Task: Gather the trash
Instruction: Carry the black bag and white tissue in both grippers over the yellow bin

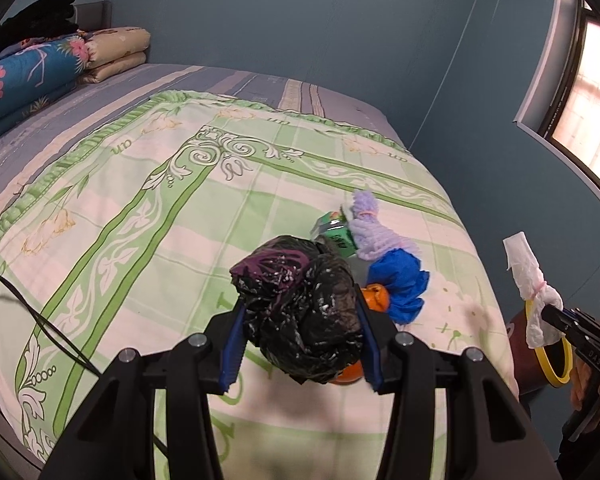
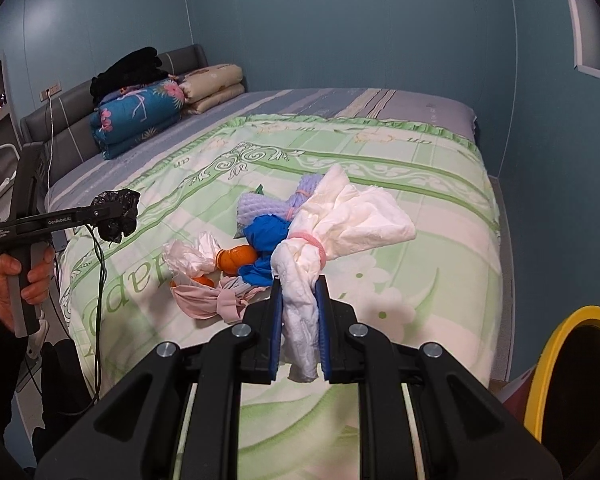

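My left gripper [image 1: 300, 312] is shut on a crumpled black plastic bag [image 1: 300, 304], held above the bed; the bag also shows in the right wrist view [image 2: 117, 212]. My right gripper [image 2: 298, 292] is shut on a white tissue bundle [image 2: 340, 224] tied with a pink band, held above the bed's near edge; the bundle also shows in the left wrist view [image 1: 536, 292]. On the green bedspread [image 2: 420, 208] lie a blue bundle [image 2: 267, 236], a purple bundle [image 2: 259, 204], an orange piece [image 2: 237, 258], a white bag [image 2: 187, 256] and a pink cloth [image 2: 207, 300].
A bin with a yellow rim [image 2: 540, 360] stands on the floor at the bed's right side; it also shows in the left wrist view [image 1: 556, 376]. A green carton [image 1: 336, 234] lies by the purple bundle. Folded quilts [image 2: 139, 120] are piled at the headboard.
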Available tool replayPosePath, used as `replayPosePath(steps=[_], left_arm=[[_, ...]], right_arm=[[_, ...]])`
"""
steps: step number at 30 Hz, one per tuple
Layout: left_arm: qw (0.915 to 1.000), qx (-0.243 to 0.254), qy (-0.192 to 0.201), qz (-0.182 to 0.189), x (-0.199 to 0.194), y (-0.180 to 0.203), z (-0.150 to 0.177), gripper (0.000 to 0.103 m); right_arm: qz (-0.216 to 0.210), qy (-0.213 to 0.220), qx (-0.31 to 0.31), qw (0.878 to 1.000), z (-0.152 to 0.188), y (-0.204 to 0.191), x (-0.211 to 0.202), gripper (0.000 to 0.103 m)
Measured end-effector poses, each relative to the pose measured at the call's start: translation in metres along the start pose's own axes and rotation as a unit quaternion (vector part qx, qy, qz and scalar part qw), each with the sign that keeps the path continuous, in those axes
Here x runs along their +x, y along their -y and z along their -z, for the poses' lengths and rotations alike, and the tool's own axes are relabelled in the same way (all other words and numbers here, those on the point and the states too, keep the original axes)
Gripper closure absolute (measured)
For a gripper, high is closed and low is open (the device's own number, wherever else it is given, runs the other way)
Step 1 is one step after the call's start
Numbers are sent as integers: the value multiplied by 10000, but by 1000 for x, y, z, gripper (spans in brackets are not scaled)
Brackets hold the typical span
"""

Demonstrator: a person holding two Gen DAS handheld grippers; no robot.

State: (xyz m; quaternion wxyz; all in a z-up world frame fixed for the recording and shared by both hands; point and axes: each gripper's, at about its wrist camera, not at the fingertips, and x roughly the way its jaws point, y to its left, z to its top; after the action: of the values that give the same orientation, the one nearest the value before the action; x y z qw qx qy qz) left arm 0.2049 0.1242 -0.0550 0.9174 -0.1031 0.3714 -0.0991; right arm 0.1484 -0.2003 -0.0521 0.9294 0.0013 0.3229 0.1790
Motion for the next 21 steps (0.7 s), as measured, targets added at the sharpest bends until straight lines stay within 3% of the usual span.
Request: replayPosePath(steps=[21], left_arm=[[9980, 517, -24, 354, 5, 100, -10, 58]], right_arm=[[367, 435, 398, 9976, 18, 49, -56, 89]])
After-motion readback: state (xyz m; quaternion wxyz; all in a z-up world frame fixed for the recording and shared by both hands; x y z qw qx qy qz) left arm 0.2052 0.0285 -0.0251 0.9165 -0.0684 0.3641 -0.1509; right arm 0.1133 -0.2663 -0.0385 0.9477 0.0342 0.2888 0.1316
